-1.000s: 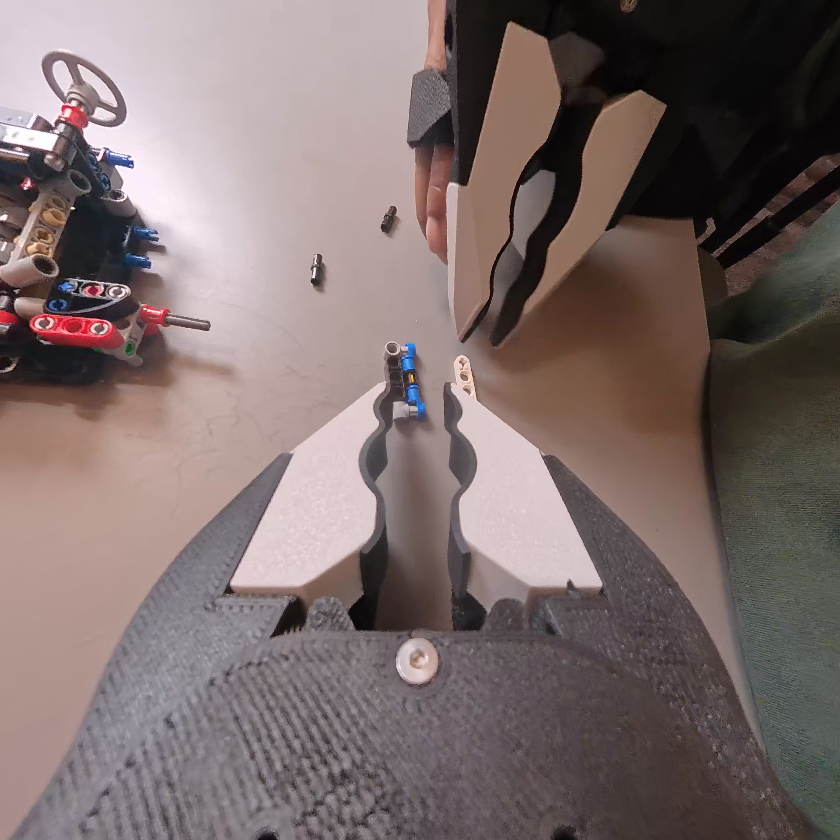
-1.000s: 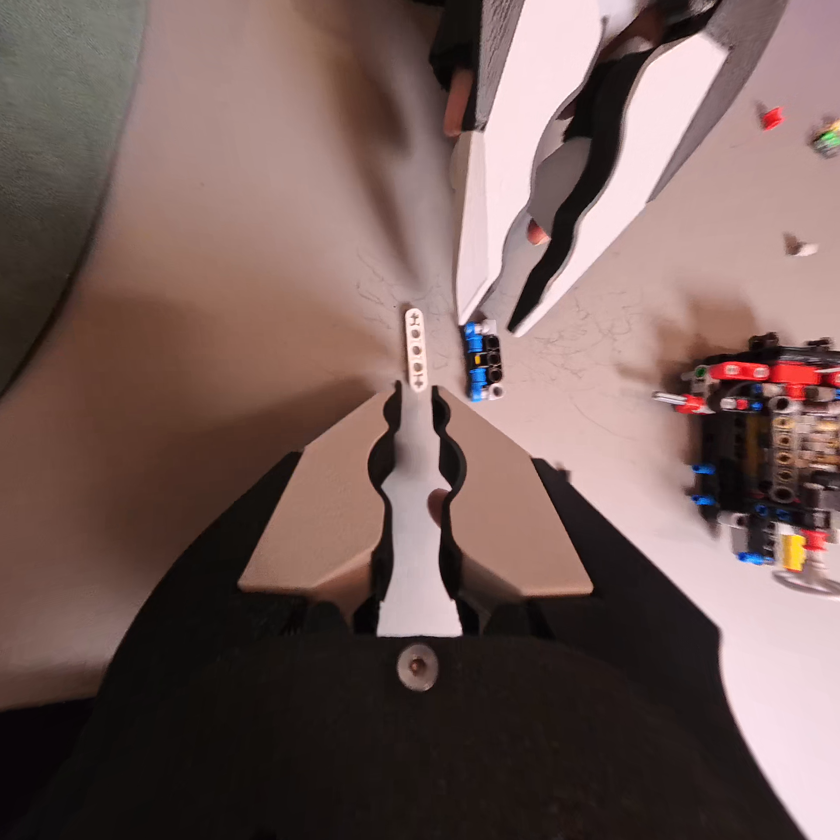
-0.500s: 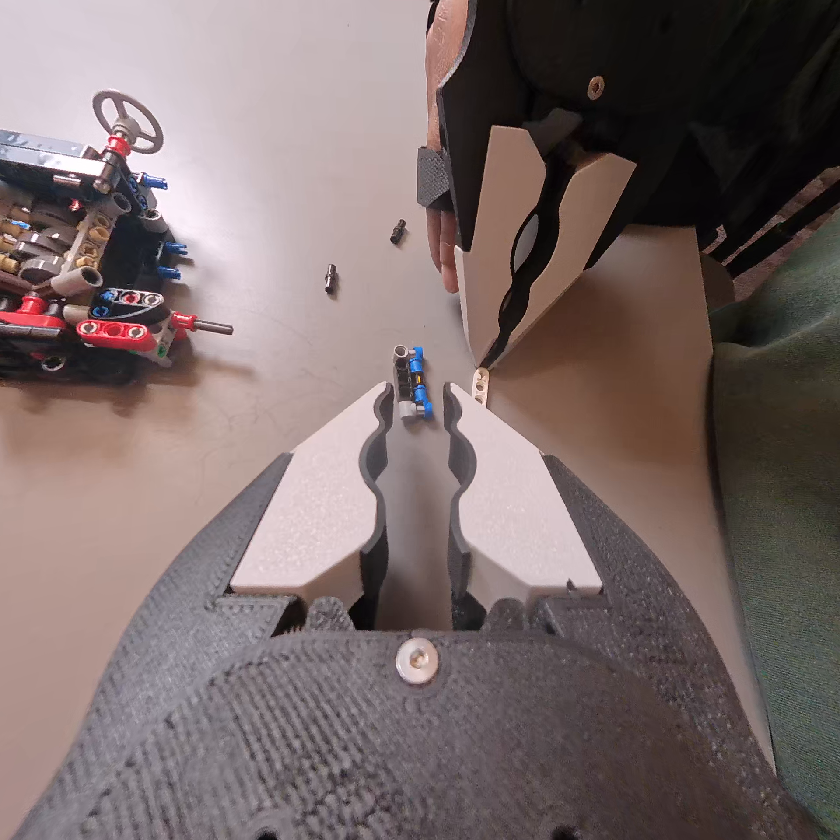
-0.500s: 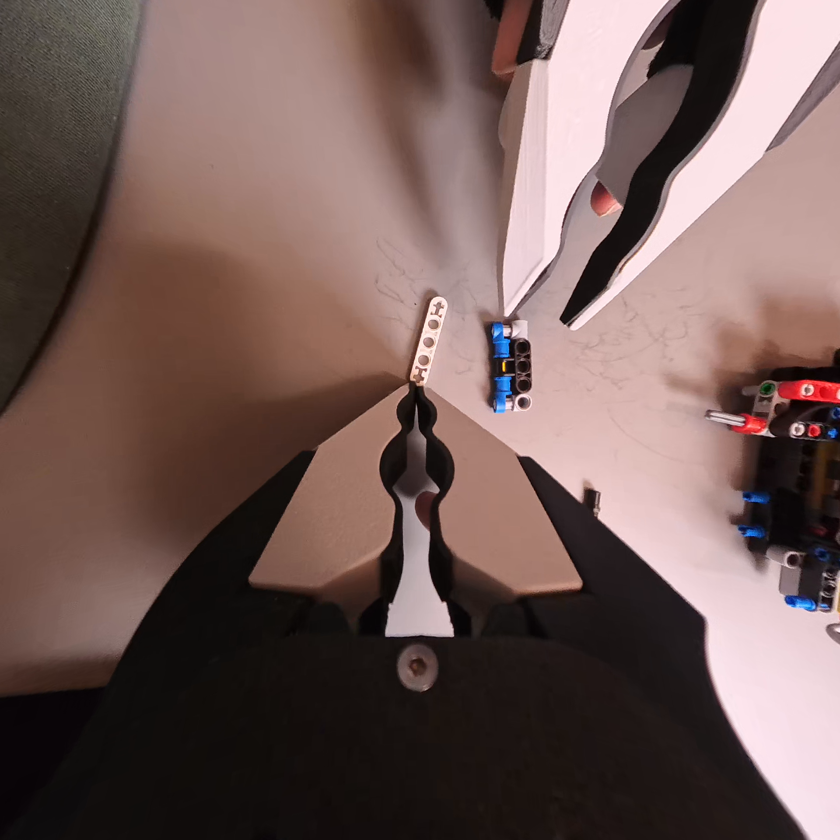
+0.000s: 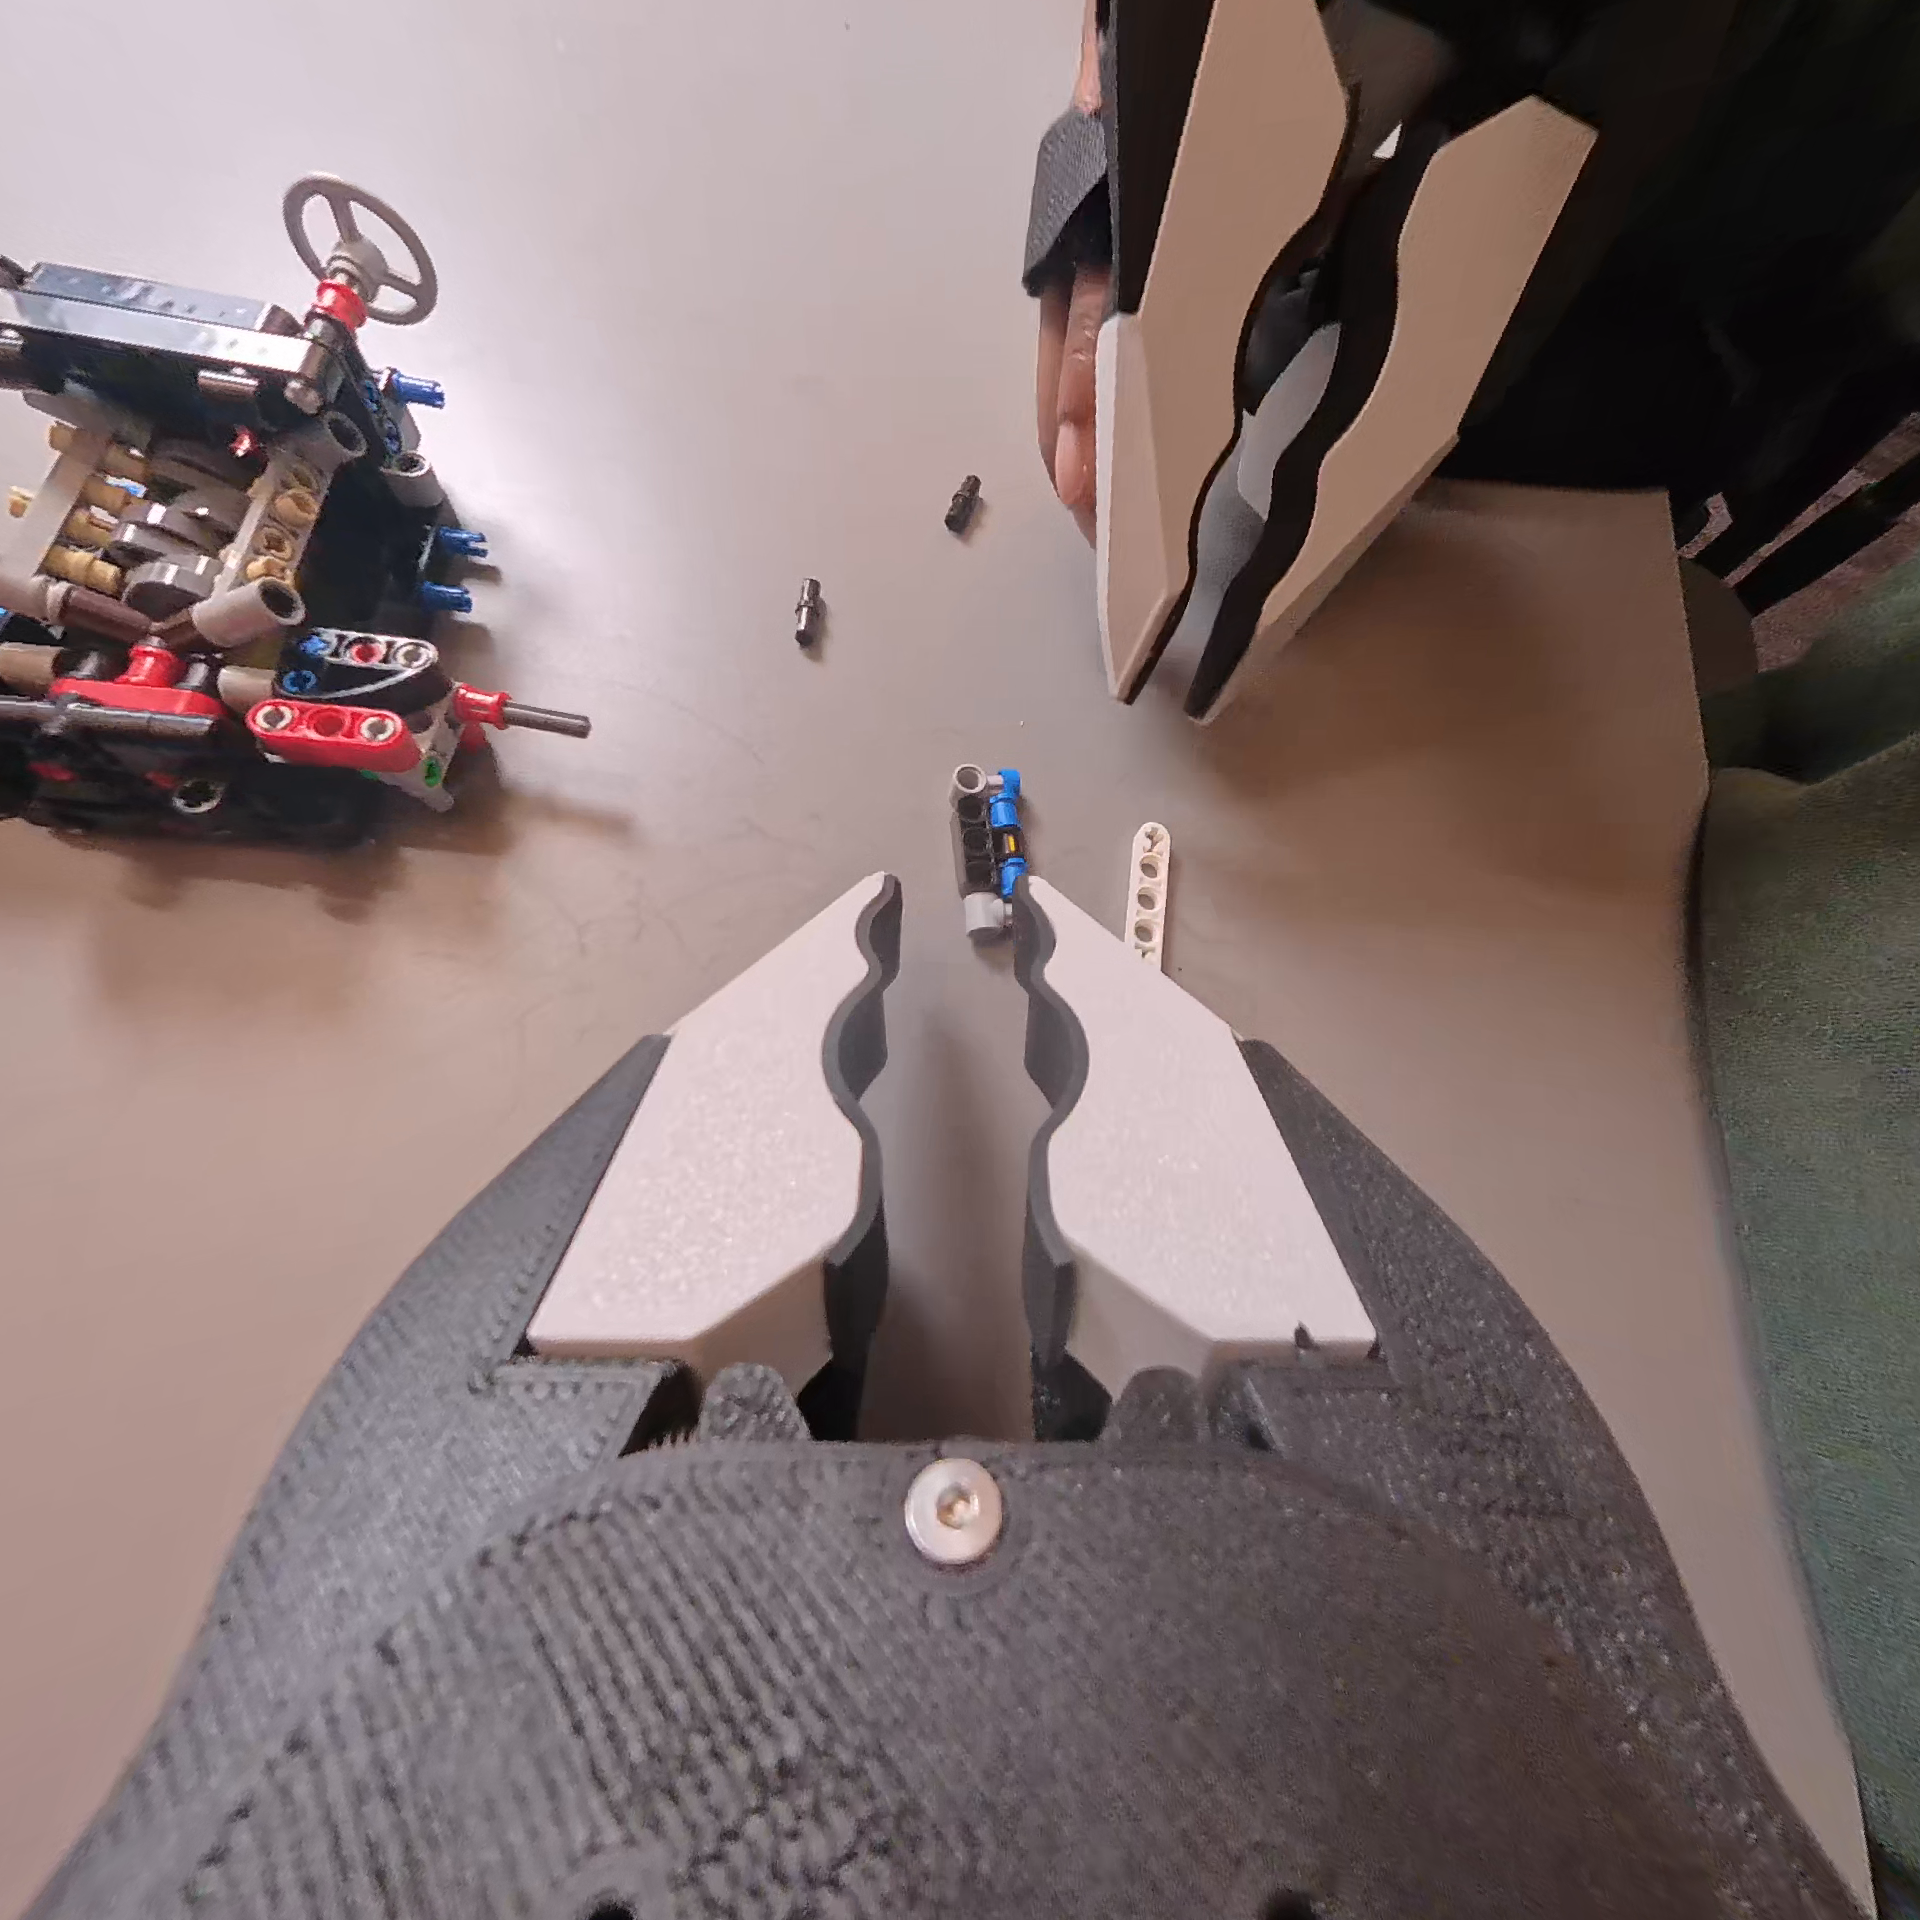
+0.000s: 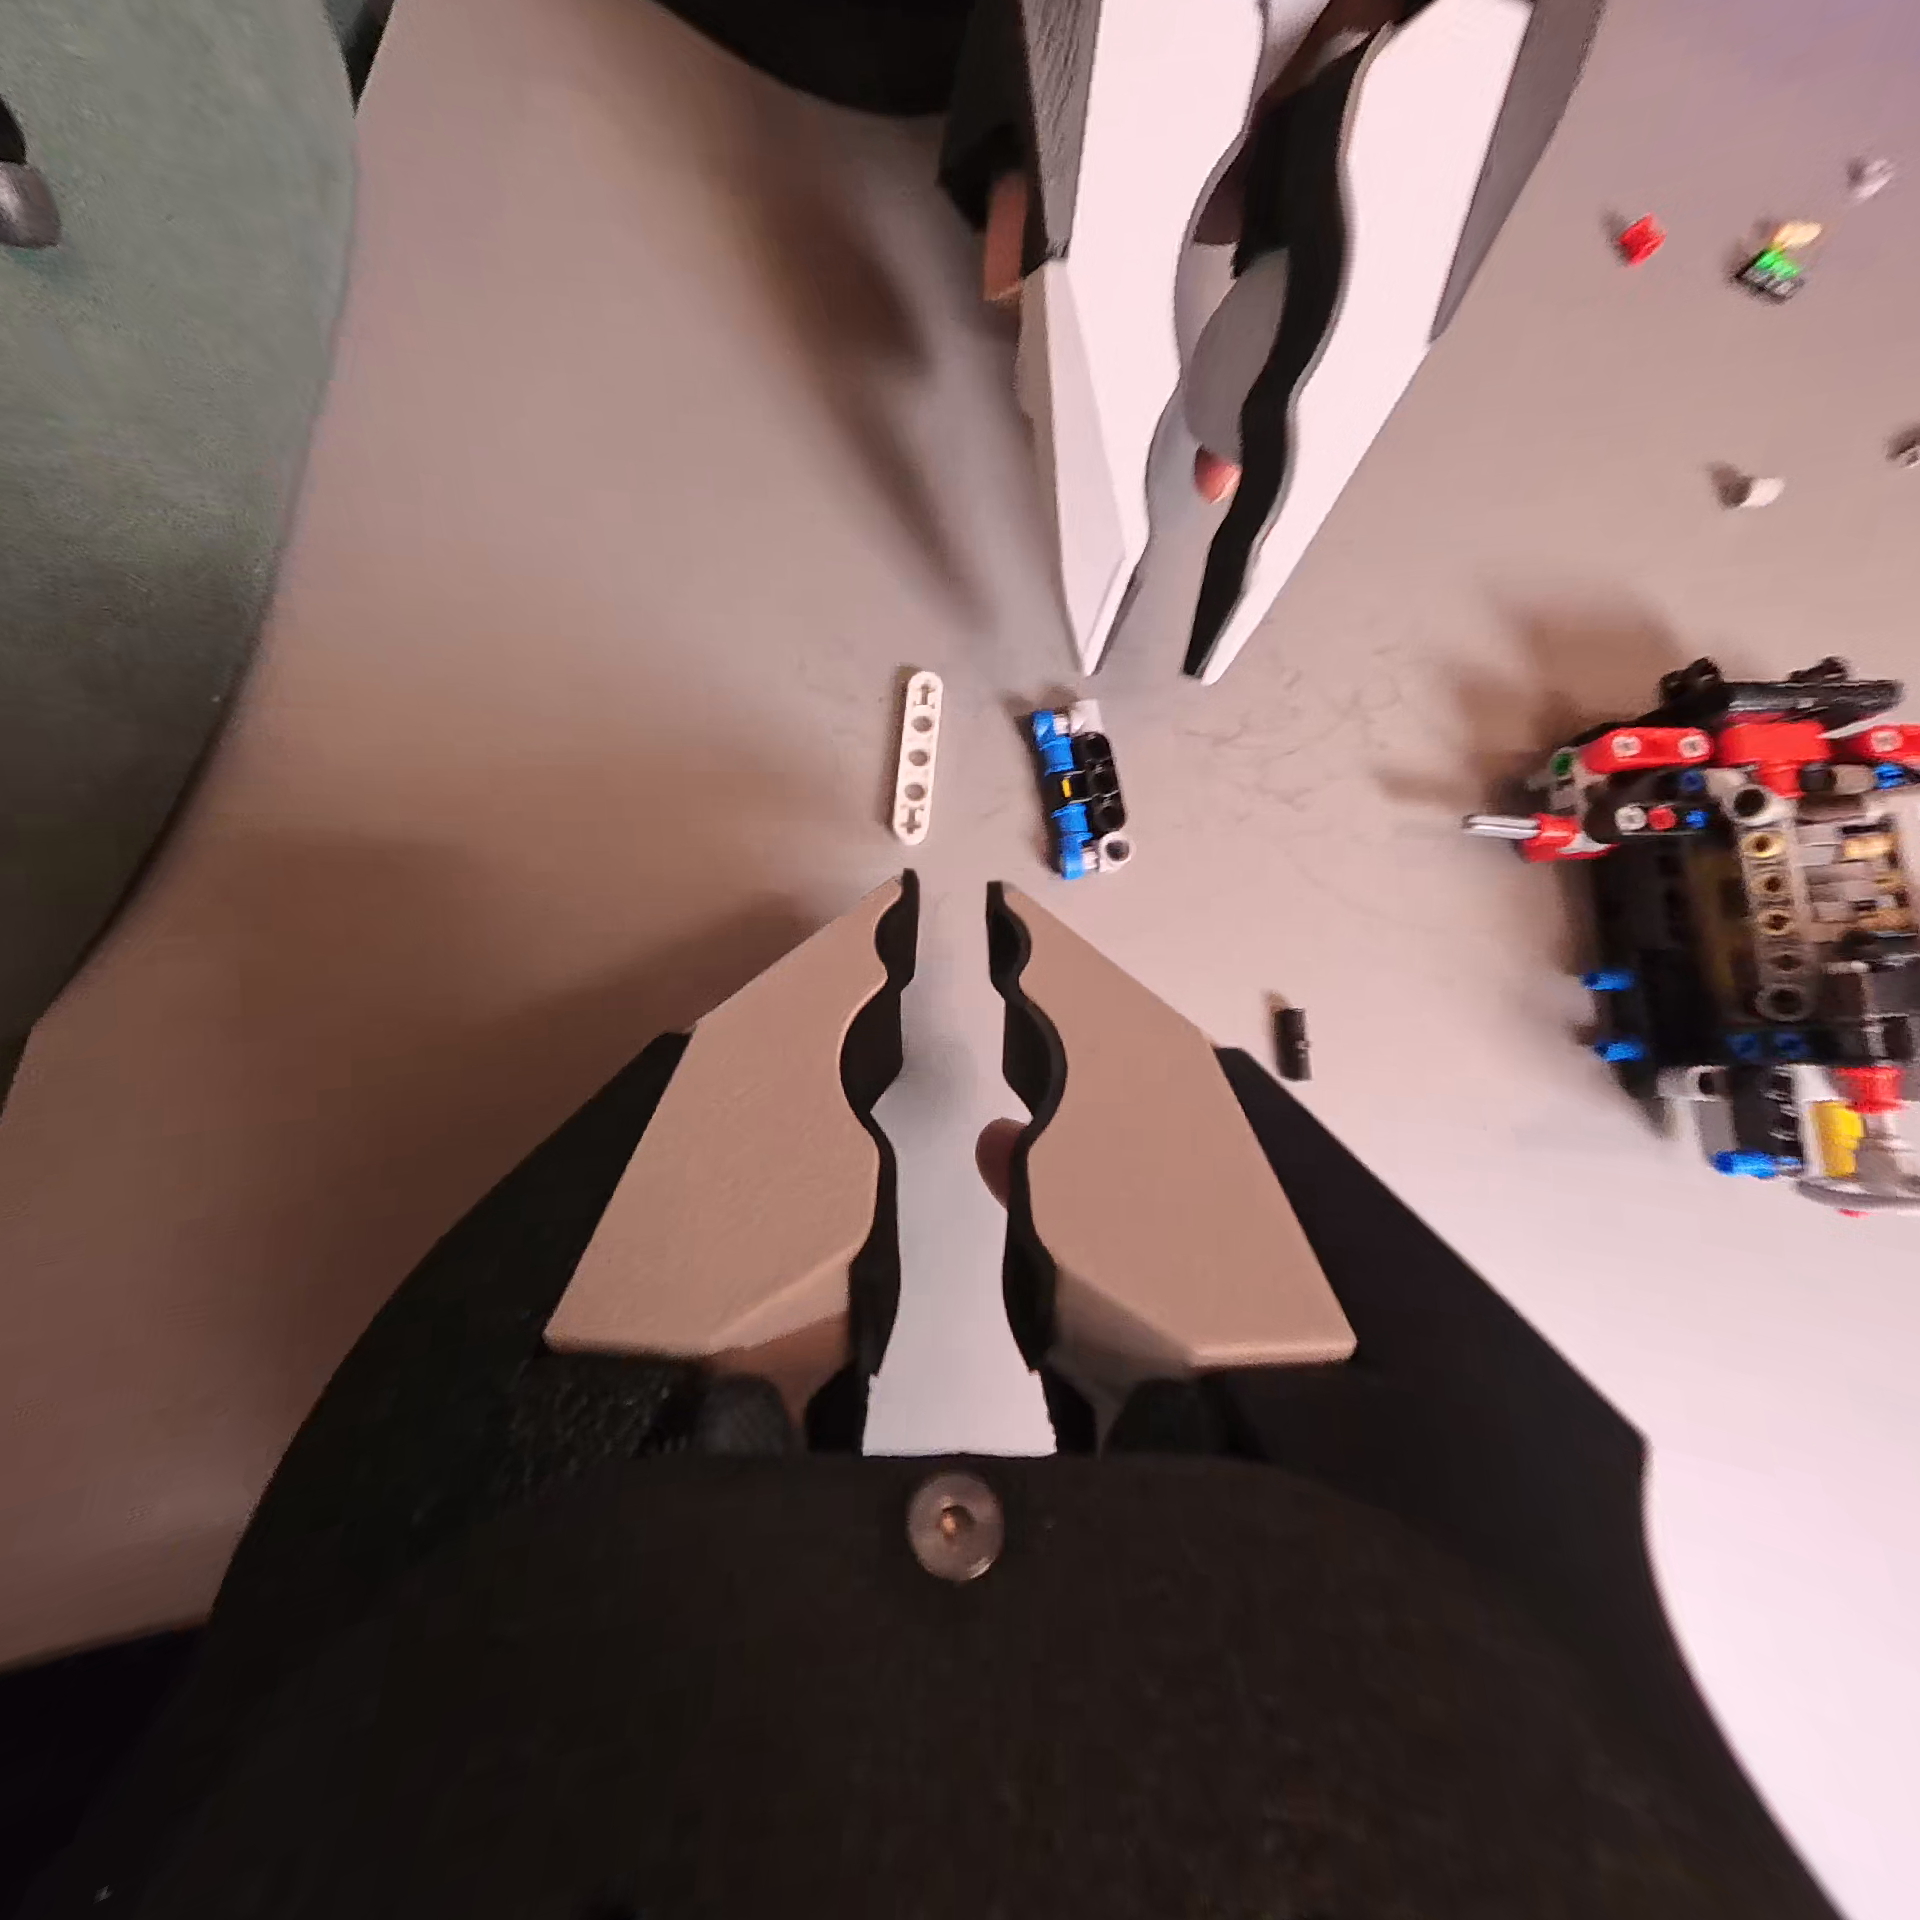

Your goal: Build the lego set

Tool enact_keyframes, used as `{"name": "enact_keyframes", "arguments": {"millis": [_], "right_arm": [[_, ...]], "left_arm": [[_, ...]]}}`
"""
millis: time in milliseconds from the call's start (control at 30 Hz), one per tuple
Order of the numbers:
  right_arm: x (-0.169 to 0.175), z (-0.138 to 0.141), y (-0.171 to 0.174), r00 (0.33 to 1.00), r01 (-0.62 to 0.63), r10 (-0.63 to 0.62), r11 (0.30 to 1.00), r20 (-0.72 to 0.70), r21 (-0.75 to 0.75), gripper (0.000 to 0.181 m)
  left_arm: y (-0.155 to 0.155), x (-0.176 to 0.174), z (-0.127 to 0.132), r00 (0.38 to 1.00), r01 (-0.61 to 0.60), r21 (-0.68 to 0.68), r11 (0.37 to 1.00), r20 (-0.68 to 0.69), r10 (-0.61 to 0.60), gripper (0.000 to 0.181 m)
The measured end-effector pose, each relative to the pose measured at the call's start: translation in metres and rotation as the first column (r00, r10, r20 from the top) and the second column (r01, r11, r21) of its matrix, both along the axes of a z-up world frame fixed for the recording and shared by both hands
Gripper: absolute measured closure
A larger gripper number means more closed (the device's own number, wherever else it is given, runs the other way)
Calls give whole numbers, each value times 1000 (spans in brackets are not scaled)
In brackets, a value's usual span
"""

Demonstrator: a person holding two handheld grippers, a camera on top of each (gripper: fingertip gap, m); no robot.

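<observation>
A small black and blue sub-assembly [image 5: 987, 847] lies on the table just ahead of my left gripper [image 5: 961, 894], which is open and empty, its right fingertip next to the piece. A thin white beam with holes [image 5: 1148, 888] lies flat to its right. In the right wrist view the white beam [image 6: 917, 767] lies just ahead of my right gripper [image 6: 951, 891], which is open, empty and apart from it. The sub-assembly [image 6: 1081, 790] is to the beam's right. Each gripper shows in the other's view, the right [image 5: 1164, 701] and the left [image 6: 1148, 665].
The partly built car model [image 5: 229, 582] with a grey steering wheel stands at the left; it also shows in the right wrist view [image 6: 1745, 914]. Two black pins [image 5: 963, 504] [image 5: 808, 611] lie loose. Small loose pieces [image 6: 1640, 236] lie far off. Green fabric [image 5: 1818, 1039] borders the table edge. About 6 centimetres separates my left fingertips from my right.
My right gripper, nearly shut at the white beam's end half a second ago, has opened and drawn back; the beam lies free on the table. My left gripper stays open.
</observation>
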State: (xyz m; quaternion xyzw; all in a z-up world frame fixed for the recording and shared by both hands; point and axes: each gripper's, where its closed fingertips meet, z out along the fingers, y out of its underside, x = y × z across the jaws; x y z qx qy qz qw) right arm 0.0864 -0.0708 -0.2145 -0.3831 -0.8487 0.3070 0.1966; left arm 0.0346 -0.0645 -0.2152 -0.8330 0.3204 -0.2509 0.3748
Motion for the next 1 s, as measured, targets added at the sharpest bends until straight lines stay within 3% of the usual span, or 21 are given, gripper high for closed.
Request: {"name": "enact_keyframes", "arguments": {"millis": [33,233,467,767,1000], "right_arm": [[0,-3,-1,1000,-4,4,1000,18,-1,169],[-9,-13,-18,994,-41,45,998,101,-36,168],[-16,-23,-23,990,-79,72,995,119,57,175],[-37,9,-8,973,-29,104,941,-208,336,175],[-41,25,-7,926,35,131,903,-353,428,175]], "left_arm": [[0,-1,0,1000,0,1,1000,0,0,162],[-2,-2,2,1000,10,8,1000,0,-10,162],[-7,4,7,999,39,7,999,35,-39,162],[-21,23,23,959,113,-130,985,275,-74,158],[-14,20,19,966,66,-130,989,256,-31,163]]}}
